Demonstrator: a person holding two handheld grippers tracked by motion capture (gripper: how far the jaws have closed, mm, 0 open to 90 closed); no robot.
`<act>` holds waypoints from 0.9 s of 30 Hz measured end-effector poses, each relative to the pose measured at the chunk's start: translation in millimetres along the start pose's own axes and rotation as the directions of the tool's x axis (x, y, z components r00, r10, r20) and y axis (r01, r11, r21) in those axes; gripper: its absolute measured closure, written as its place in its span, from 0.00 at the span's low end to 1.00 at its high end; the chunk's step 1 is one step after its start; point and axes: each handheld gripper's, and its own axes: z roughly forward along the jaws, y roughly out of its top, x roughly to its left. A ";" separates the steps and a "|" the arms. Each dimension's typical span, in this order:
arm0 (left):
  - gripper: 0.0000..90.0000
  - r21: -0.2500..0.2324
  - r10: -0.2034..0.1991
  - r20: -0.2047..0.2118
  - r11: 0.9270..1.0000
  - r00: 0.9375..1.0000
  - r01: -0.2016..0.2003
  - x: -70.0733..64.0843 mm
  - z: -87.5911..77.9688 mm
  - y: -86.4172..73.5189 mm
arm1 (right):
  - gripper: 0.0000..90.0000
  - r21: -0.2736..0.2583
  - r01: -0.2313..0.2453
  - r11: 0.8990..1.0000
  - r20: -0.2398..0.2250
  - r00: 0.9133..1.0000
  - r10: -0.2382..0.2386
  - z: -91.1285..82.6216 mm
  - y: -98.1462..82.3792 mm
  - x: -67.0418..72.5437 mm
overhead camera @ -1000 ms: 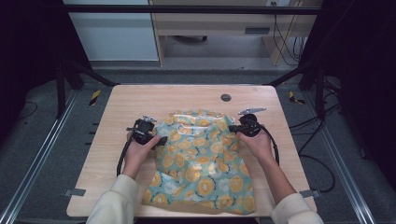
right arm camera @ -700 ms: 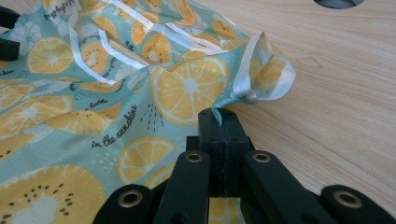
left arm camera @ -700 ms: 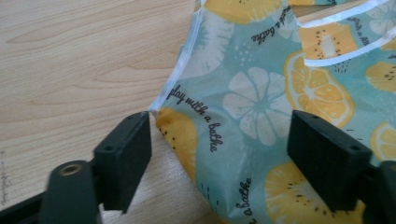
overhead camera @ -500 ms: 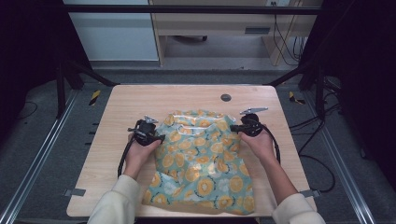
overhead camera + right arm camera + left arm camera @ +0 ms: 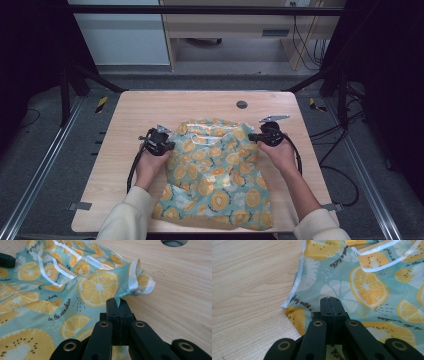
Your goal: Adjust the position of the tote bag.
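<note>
Teal fabric garment printed with yellow citrus slices [image 5: 217, 172] lies spread on the near half of the pale wooden table [image 5: 135, 115]. Left gripper [image 5: 329, 300], at its left edge, has just closed its jaws, open a second earlier, onto the cloth. Right gripper [image 5: 117, 302] stays clamped on the right corner's white-trimmed hem.

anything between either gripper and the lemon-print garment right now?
Nothing visible. The left gripper has just closed its jaws on the garment near its left edge, fabric pinched between them. The right gripper is shut on the cloth at the right shoulder. Bare table lies around it.
</note>
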 end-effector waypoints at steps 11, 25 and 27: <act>1.00 -0.044 -0.016 -0.003 0.999 1.000 0.016 9.4 -11.2 -2.7 | 1.00 0.001 -0.007 1.000 0.004 1.000 0.007 -1.9 -1.5 -2.9; 0.27 -0.001 -0.095 0.038 0.995 0.995 0.095 11.6 3.5 -6.2 | 1.00 0.003 -0.008 1.000 0.001 1.000 0.008 1.2 -2.7 -1.7; 0.28 0.009 -0.082 0.034 0.997 0.996 0.082 9.6 5.8 -6.0 | 1.00 0.005 -0.006 1.000 0.001 1.000 0.006 1.3 -2.8 -1.7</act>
